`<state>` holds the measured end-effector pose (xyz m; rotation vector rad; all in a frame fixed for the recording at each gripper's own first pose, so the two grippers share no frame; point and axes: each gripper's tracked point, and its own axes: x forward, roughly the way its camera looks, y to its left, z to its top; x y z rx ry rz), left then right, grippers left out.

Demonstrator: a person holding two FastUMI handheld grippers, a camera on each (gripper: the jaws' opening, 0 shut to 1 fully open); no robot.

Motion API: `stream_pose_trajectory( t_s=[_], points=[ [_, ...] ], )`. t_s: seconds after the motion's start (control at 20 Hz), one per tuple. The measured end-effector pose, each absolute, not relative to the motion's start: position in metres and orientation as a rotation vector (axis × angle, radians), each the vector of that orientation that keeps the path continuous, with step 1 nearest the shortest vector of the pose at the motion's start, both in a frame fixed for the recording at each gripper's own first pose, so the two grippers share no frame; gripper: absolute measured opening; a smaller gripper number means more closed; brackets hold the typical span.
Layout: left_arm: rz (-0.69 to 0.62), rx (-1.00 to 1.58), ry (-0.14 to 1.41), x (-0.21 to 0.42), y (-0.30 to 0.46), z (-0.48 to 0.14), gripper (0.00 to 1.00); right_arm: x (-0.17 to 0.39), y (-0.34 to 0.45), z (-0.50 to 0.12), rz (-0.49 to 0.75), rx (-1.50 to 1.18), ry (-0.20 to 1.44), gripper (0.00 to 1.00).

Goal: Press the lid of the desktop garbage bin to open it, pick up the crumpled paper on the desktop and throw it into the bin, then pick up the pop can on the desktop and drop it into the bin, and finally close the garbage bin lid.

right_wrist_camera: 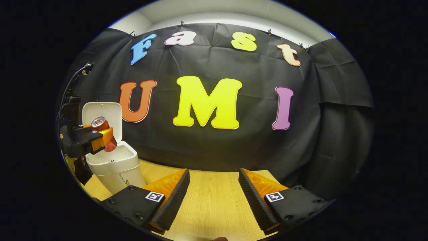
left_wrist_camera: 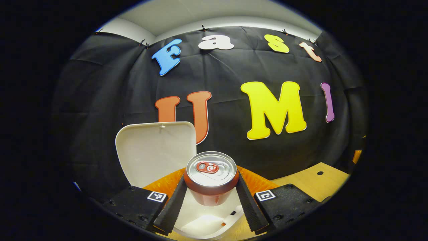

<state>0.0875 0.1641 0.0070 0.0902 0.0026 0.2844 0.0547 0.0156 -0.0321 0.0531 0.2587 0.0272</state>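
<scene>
On the left, the garbage bin (right_wrist_camera: 113, 167) stands on the wooden worktop (right_wrist_camera: 214, 201) with its lid (left_wrist_camera: 155, 150) tipped up and back, so the opening step looks done. The left gripper (left_wrist_camera: 211, 197) is clenched on the pop can (left_wrist_camera: 211, 174), both fingers pressing its sides, and holds it tilted just above the bin's open mouth; in the right gripper view the pop can hangs over the rim in front of the raised lid. Something pale lies inside the bin, perhaps the crumpled paper, though I cannot tell for sure. By my reading 2 steps remain: let the pop can drop, then shut the lid. The can sits inside the rim line, with the upright lid close behind it, so there is little room backward. Further right, the right gripper (right_wrist_camera: 214, 197) hovers with its fingers spread and nothing between them, above bare worktop well apart from the bin, with free room around it.
</scene>
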Motion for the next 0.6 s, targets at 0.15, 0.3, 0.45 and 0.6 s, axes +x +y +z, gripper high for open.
stream_pose_trajectory(
  t_s=[0.15, 0.3, 0.45, 0.6],
  points=[
    [0.312, 0.094, 0.028, 0.089, 0.175, -0.002, 0.81, 0.054, 0.017, -0.035, 0.03, 0.053, 0.267, 0.94],
    [0.324, 0.086, 0.049, 0.09, 0.182, -0.01, 0.82, 0.051, 0.016, -0.037, 0.032, 0.054, 0.275, 0.94],
    [0.321, 0.079, 0.042, 0.088, 0.181, -0.008, 0.86, 0.051, 0.016, -0.037, 0.036, 0.055, 0.277, 0.94],
    [0.299, 0.085, 0.027, 0.087, 0.176, 0.005, 0.9, 0.05, 0.015, -0.038, 0.044, 0.065, 0.28, 0.94]
  ],
)
